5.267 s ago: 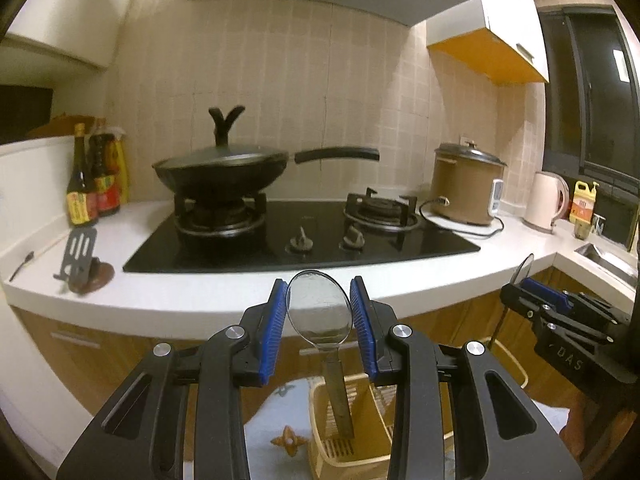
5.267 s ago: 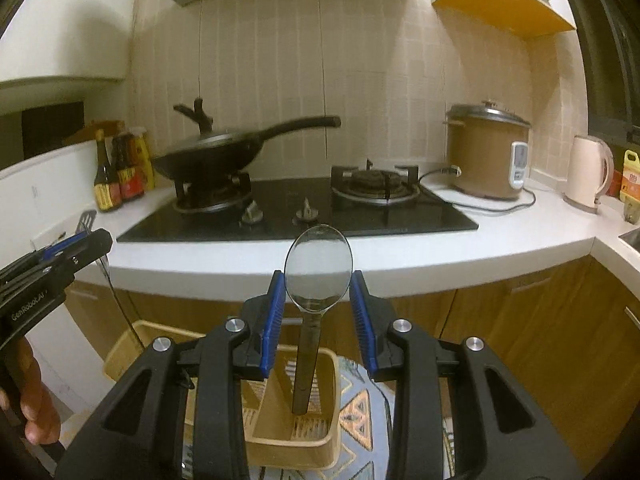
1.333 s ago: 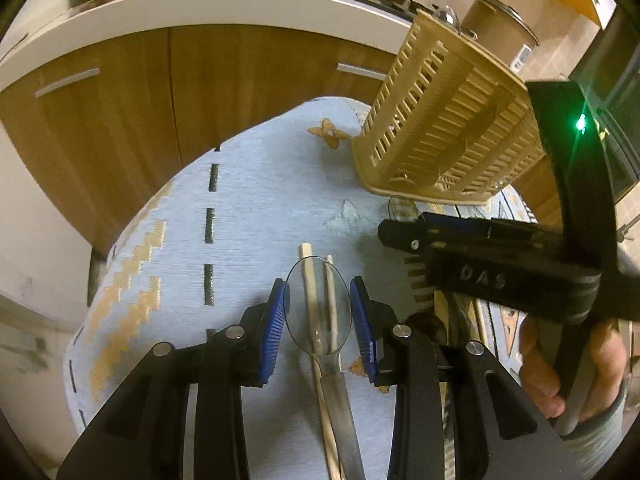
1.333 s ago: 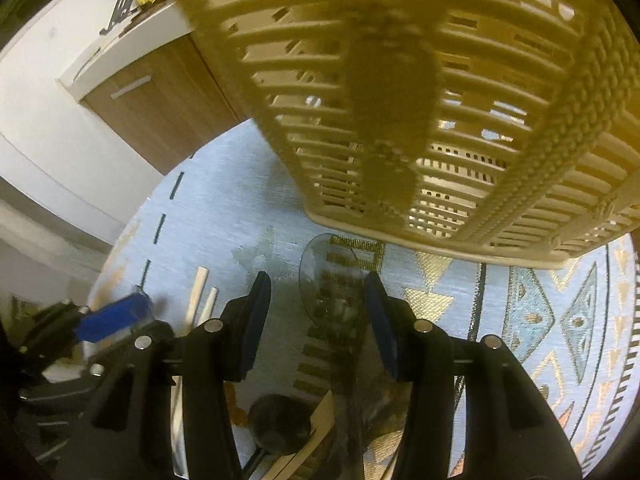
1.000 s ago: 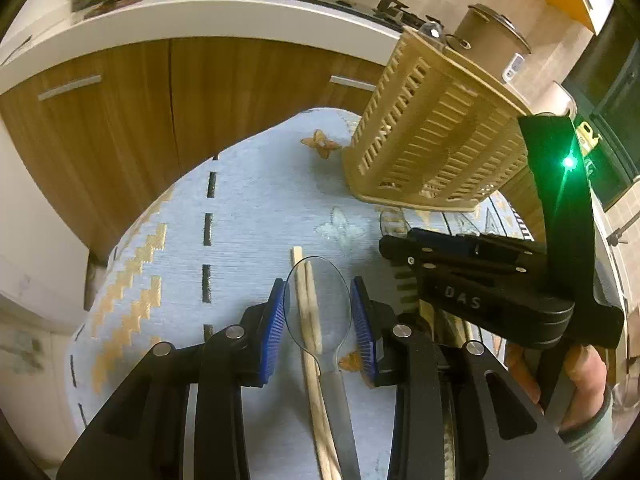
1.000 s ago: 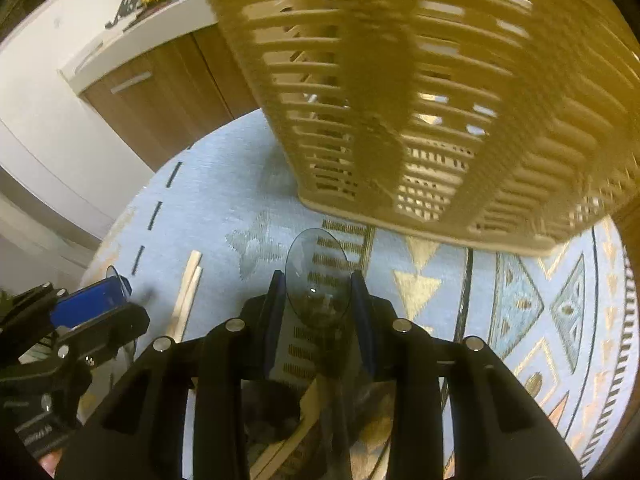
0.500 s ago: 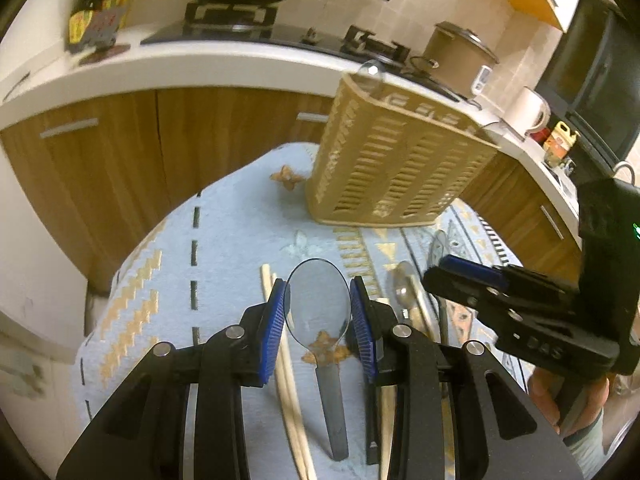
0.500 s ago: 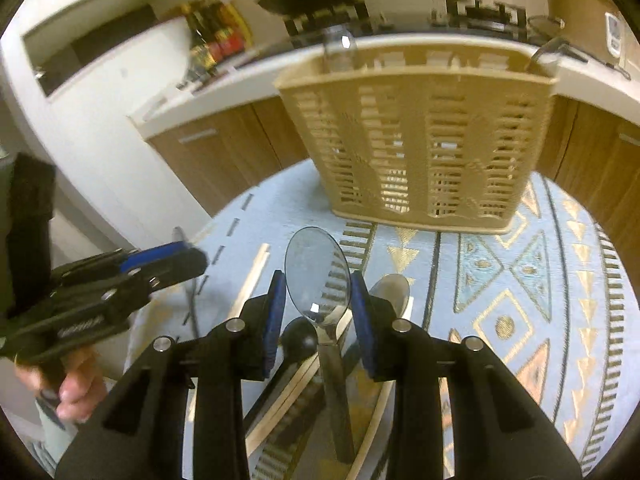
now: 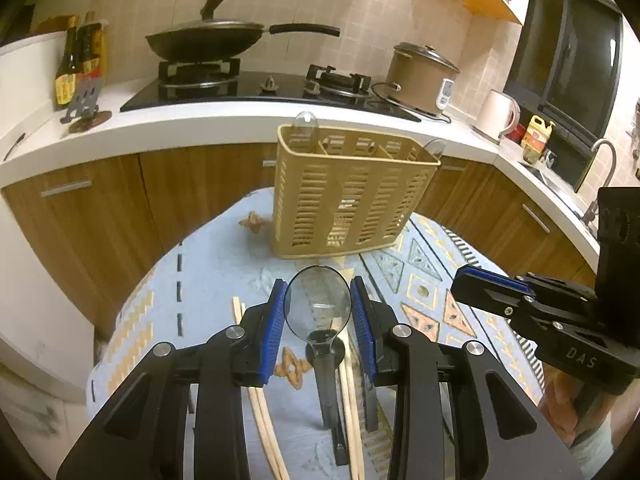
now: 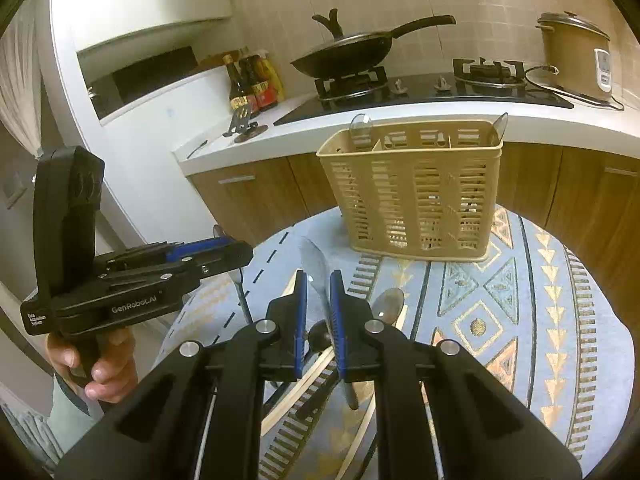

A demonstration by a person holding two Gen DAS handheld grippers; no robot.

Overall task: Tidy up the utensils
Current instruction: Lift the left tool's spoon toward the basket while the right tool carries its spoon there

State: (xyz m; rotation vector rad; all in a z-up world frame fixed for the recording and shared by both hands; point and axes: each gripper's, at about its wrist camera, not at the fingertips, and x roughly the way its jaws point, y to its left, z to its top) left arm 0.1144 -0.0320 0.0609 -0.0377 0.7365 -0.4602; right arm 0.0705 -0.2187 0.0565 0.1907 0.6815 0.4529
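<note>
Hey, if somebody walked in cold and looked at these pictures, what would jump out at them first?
Probably the tall beige slotted plastic utensil basket standing upright on the pale blue patterned tablecloth, two spoon bowls poking above its rim. Next, the clear plastic spoon between the blue pads of the left tongs. Behind, a lidded black wok sits on the gas stove.

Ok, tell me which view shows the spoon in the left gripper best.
The left wrist view. There the spoon faces the camera bowl-on, framed between the left gripper pads, its handle running down below. The right wrist view shows that gripper side-on, with only the bowl's edge peeking above and a thin handle hanging beneath.
</note>
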